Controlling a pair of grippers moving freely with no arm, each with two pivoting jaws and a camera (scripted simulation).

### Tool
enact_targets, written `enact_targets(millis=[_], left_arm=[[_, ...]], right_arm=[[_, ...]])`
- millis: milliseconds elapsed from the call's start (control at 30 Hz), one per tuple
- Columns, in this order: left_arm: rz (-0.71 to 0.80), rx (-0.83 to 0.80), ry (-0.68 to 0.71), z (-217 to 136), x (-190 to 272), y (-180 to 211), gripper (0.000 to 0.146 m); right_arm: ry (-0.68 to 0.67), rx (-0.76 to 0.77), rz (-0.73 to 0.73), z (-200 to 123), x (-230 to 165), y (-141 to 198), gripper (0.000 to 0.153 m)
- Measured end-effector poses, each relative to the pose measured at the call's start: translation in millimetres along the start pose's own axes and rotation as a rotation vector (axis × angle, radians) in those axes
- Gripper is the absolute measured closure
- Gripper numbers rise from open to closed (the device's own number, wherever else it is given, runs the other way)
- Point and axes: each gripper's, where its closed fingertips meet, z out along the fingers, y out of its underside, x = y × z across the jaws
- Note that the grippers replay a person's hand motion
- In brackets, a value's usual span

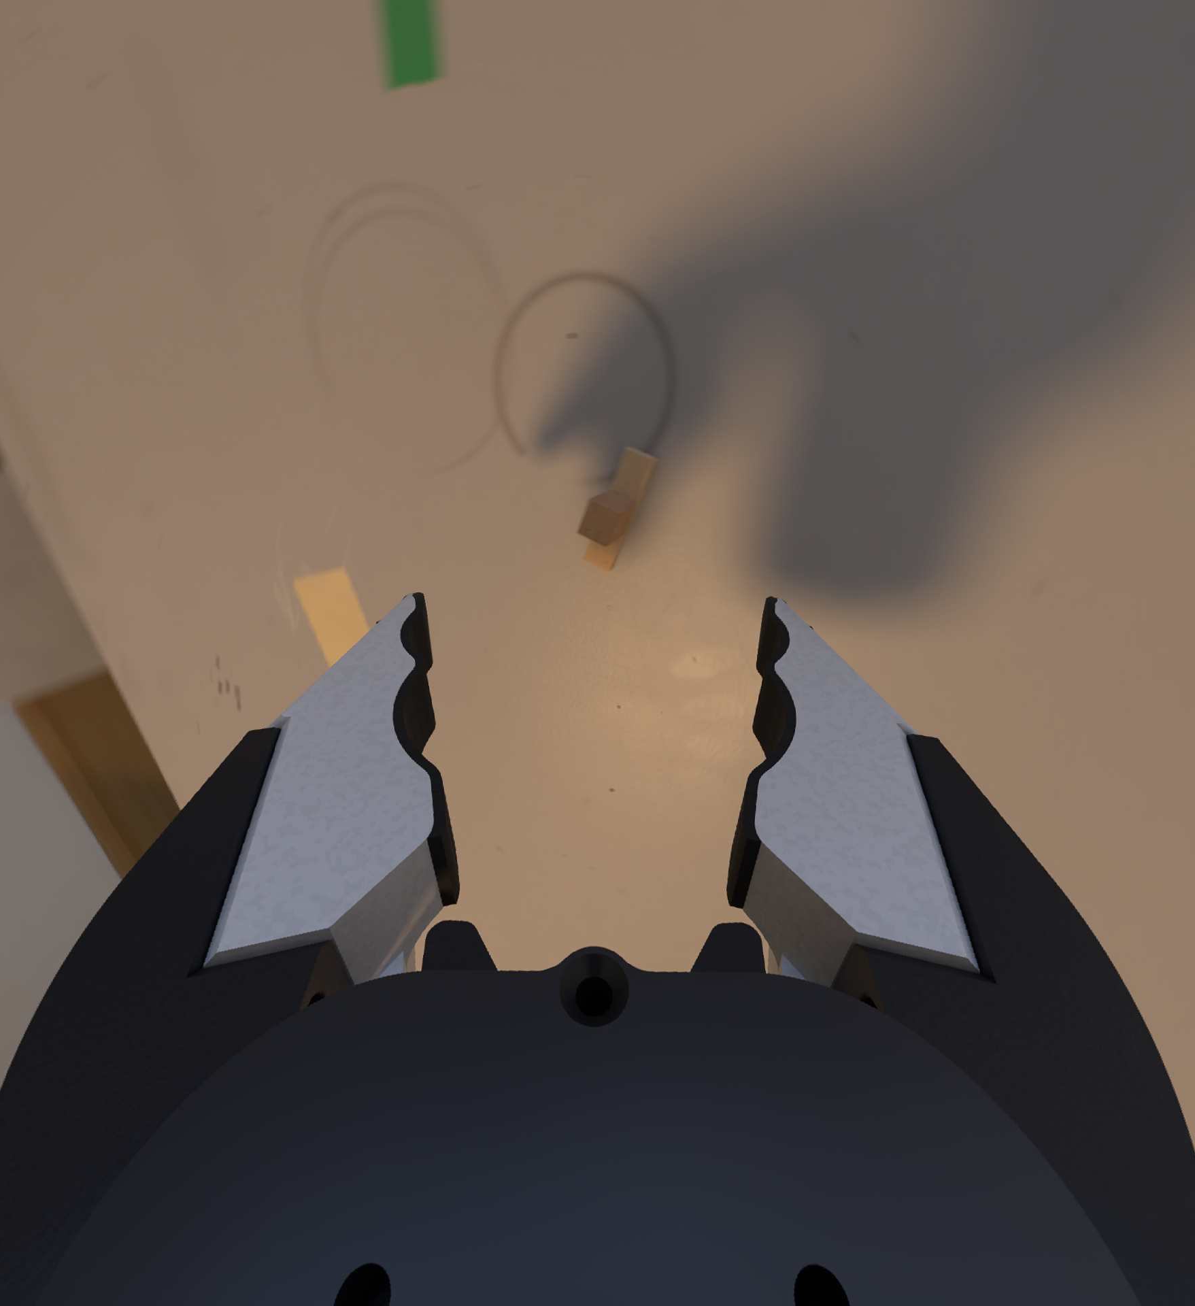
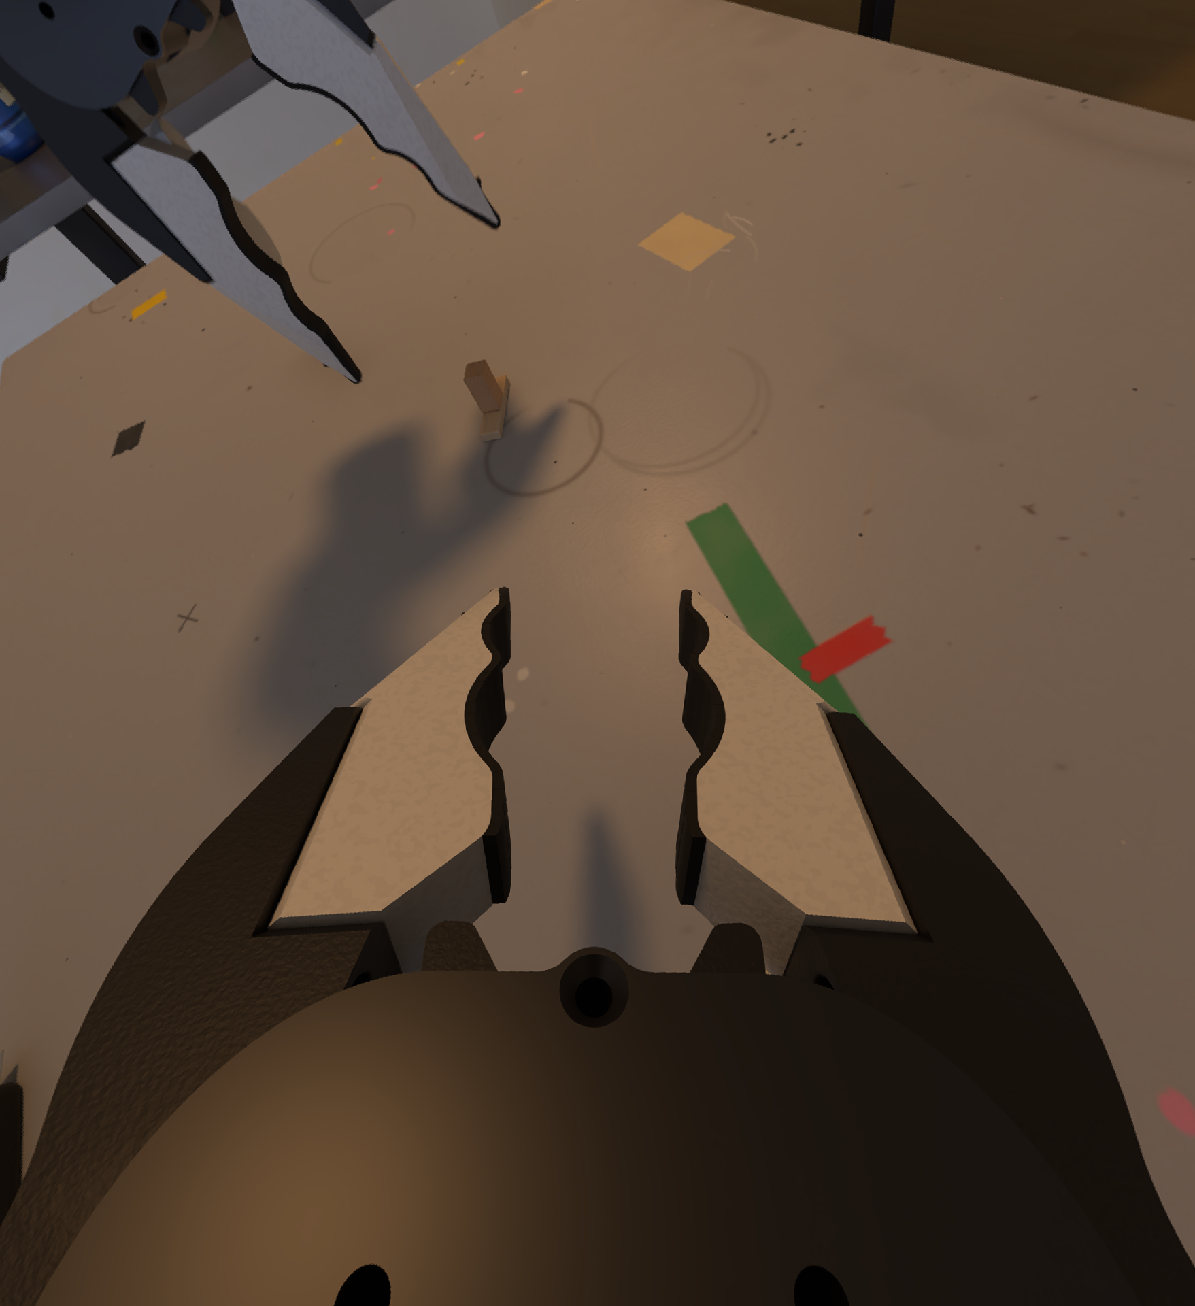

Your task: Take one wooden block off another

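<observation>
Upper block [image 1: 605,519], upright on flat lower block [image 1: 624,505]: ahead of my wide-open left gripper [image 1: 594,601], nearer than half-open right gripper [image 2: 594,590].

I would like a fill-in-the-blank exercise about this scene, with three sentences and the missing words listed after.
1. The darker block rests on top of the ____ block.
2. The left gripper holds nothing; its jaws are ____.
3. Beside the right gripper, a short red tape lies across a long strip of ____ tape on the table.

Missing words: lighter; open; green
</observation>
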Motion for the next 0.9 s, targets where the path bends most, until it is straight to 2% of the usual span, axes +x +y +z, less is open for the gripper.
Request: enact_targets(millis=[133,233,333,400,467,567,633,733,800,900], left_arm=[[-0.422,0.130,-0.236,-10,-9,-8,0.044],[-0.788,0.311,-0.440,-26,-7,-19,0.040],[-1.194,0.517,-0.560,-36,7,-30,0.040],[-1.403,0.524,-0.665,-33,19,-28,0.043],[-1.534,0.464,-0.726,-26,30,-27,0.044],[-1.633,0.361,-0.753,-11,40,-31,0.048],[-1.666,0.354,-0.724,-1,43,-37,0.048],[-1.700,0.452,-0.642,1,46,-50,0.049],[-1.668,0.535,-0.626,-7,48,-57,0.049],[-1.547,0.652,-0.734,-35,56,-52,0.050]], right_arm=[[-0.015,0.016,-0.002,-1,-5,-3,0.105],[-0.029,0.019,0.003,0,-6,-4,0.105],[-0.041,0.015,0.008,3,-6,-2,0.105],[-0.055,0.013,0.012,5,-7,-2,0.105],[-0.067,0.019,0.015,4,-7,-3,0.105],[-0.082,0.034,0.018,2,-8,-7,0.105],[-0.076,0.040,0.013,0,-7,-9,0.105],[-0.024,0.041,-0.014,1,-4,-9,0.105],[-0.021,0.041,-0.020,8,-7,-7,0.107],[-0.023,0.059,-0.025,25,-21,-5,0.110]])
